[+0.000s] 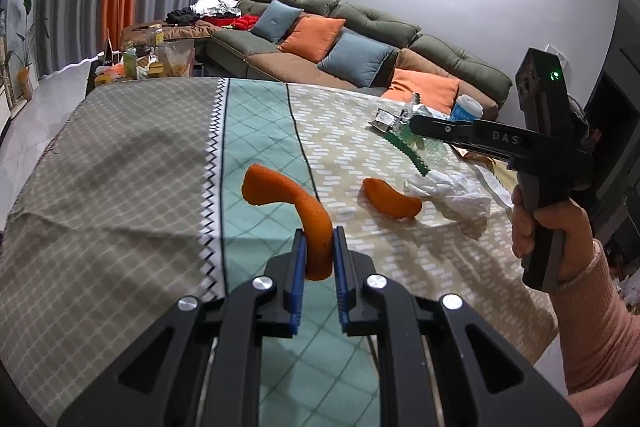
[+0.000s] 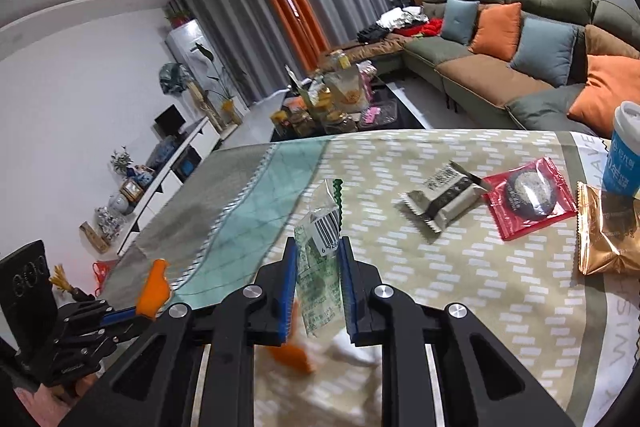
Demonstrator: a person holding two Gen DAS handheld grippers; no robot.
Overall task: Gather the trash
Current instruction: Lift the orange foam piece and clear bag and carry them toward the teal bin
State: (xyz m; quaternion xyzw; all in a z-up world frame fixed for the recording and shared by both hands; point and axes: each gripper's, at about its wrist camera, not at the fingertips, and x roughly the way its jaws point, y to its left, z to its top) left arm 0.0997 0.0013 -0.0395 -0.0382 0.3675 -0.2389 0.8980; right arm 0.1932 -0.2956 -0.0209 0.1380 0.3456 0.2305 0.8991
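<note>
My left gripper [image 1: 319,235] is shut on a curved piece of orange peel [image 1: 292,205], held above the cloth-covered table [image 1: 120,163]. It also shows in the right wrist view [image 2: 154,289]. A second orange peel [image 1: 392,203] lies on the cloth beside a crumpled white tissue [image 1: 452,193]. My right gripper [image 2: 318,249] is shut on a clear green-edged wrapper [image 2: 322,227] with a barcode, held above the table; the wrapper also shows in the left wrist view [image 1: 412,155].
On the cloth lie a grey snack packet [image 2: 442,197], a red biscuit packet [image 2: 528,203], a gold bag [image 2: 612,239] and a blue cup [image 2: 624,155]. A sofa [image 1: 360,39] with cushions stands behind. A low cluttered table [image 2: 332,107] stands beyond the far edge.
</note>
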